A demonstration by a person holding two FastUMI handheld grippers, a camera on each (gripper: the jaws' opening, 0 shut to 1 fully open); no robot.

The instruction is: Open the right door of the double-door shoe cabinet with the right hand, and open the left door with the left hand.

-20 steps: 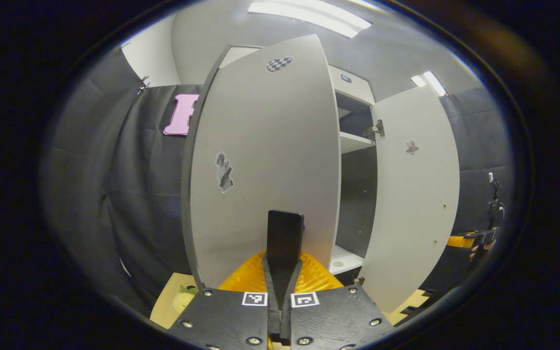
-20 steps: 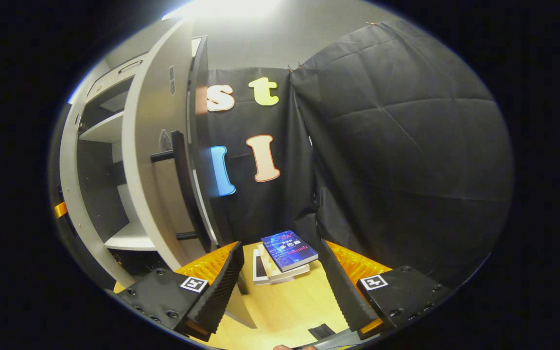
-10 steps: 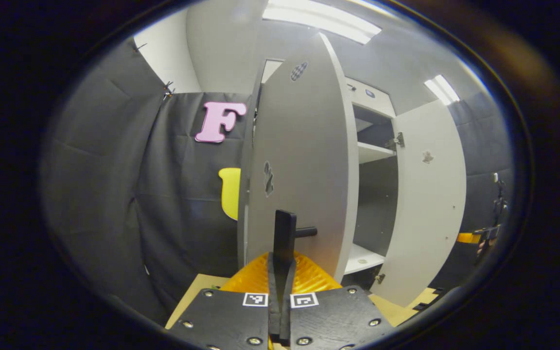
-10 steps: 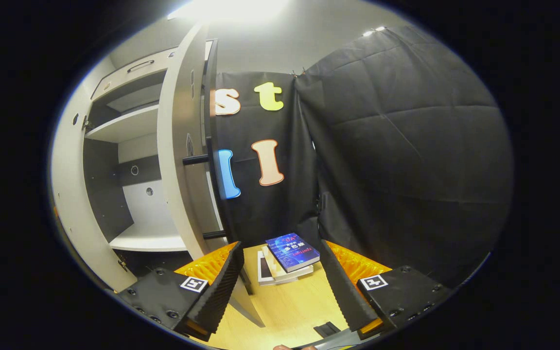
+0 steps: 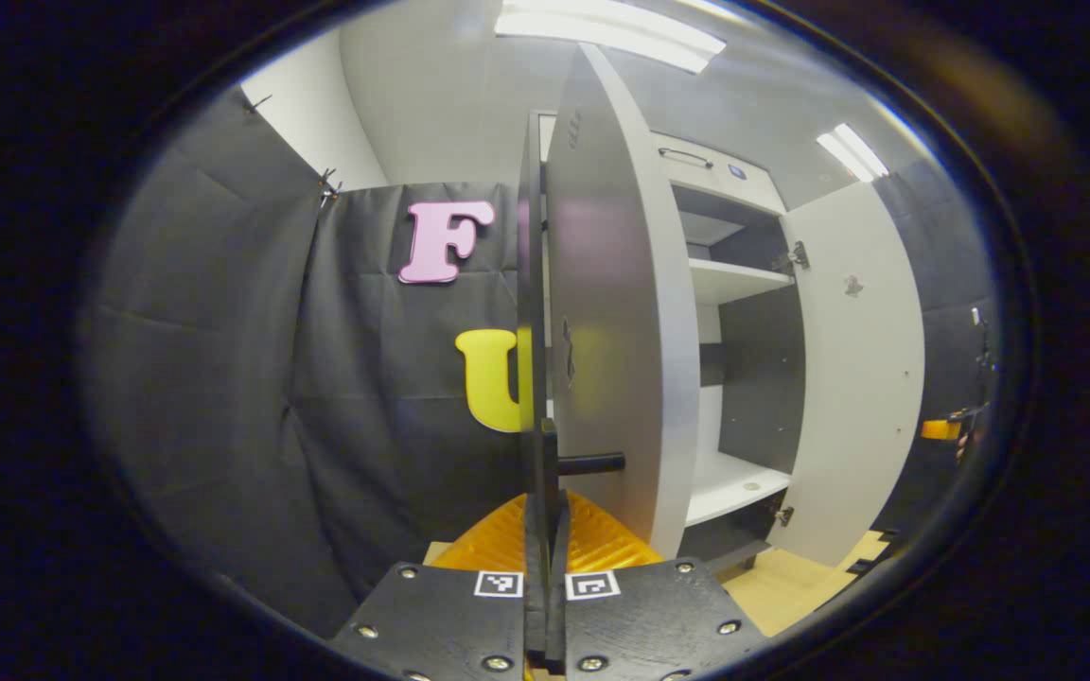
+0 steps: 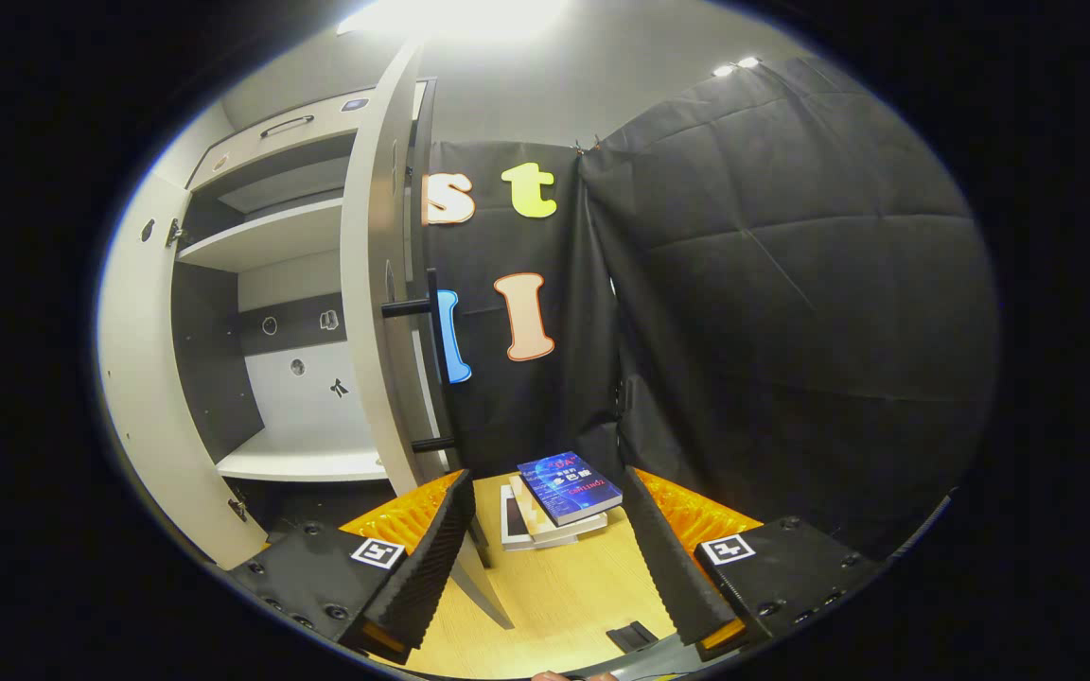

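The grey shoe cabinet [image 5: 744, 378] stands with both doors swung out. In the left gripper view the left door [image 5: 616, 312] appears almost edge-on, and its black bar handle [image 5: 539, 445] runs down between the fingers of my left gripper [image 5: 545, 506], which is shut on it. The right door [image 5: 857, 378] stands wide open farther right. In the right gripper view that right door [image 6: 377, 284] is edge-on, its handle [image 6: 433, 359] untouched. My right gripper [image 6: 545, 530] is open and empty, just right of the door's lower edge. The left door [image 6: 138, 378] is at the far left.
White shelves [image 6: 261, 236] show inside the cabinet. A small stack of books [image 6: 559, 492] lies on the wooden floor [image 6: 564, 596] beyond the right gripper. Black cloth walls close in behind and beside both doors. The other gripper [image 5: 944, 428] shows at the far right of the left gripper view.
The left door has swung farther open with my left gripper holding its handle, from broadside to nearly edge-on. The right gripper stayed open and turned a little toward the cabinet's inside.
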